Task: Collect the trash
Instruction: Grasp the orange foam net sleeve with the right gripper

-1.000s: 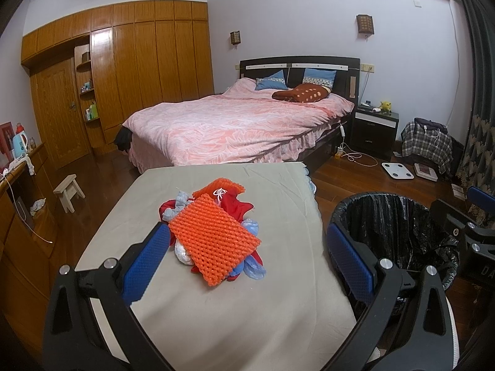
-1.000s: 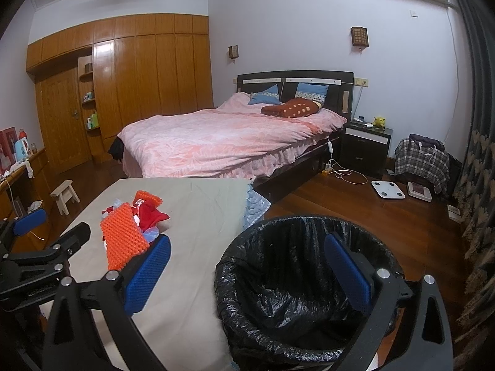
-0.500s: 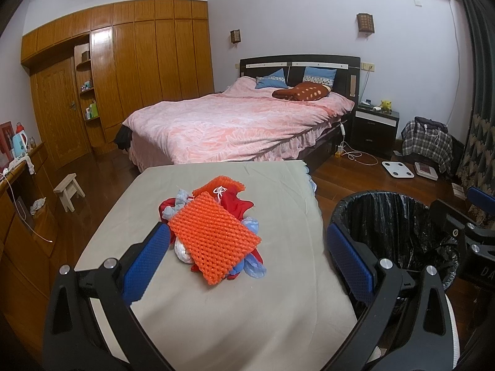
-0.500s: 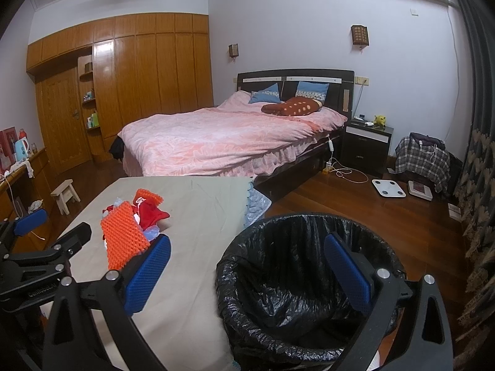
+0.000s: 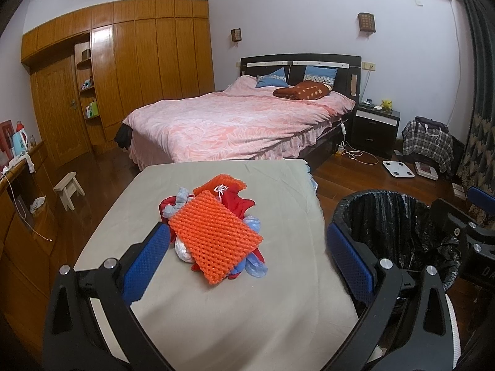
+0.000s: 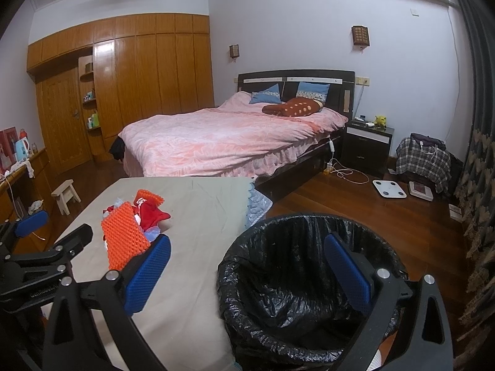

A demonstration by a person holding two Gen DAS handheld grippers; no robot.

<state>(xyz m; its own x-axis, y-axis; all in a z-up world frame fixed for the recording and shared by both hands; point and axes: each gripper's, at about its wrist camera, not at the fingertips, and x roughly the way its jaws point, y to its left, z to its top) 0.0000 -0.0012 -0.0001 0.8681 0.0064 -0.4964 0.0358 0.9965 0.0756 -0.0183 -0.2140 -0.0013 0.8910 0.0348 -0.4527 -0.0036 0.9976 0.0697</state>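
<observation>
The orange open-mesh foam net sleeve (image 5: 215, 241) looks rough and matt, lying on a heap of red cloth (image 5: 236, 202) and pale blue crinkled plastic film (image 5: 255, 264) over a matt, smooth beige cloth-covered table (image 5: 216, 315). At three o'clock from the heap, the black bin liner (image 6: 287, 303) is thin, wrinkled, glossy plastic. At twelve o'clock, the pink bedspread (image 5: 235, 126) is soft matt cloth, while the wood-plank floor (image 6: 386, 216) and the orange-brown wooden wardrobe (image 5: 148, 61) have a glossy varnished finish.
</observation>
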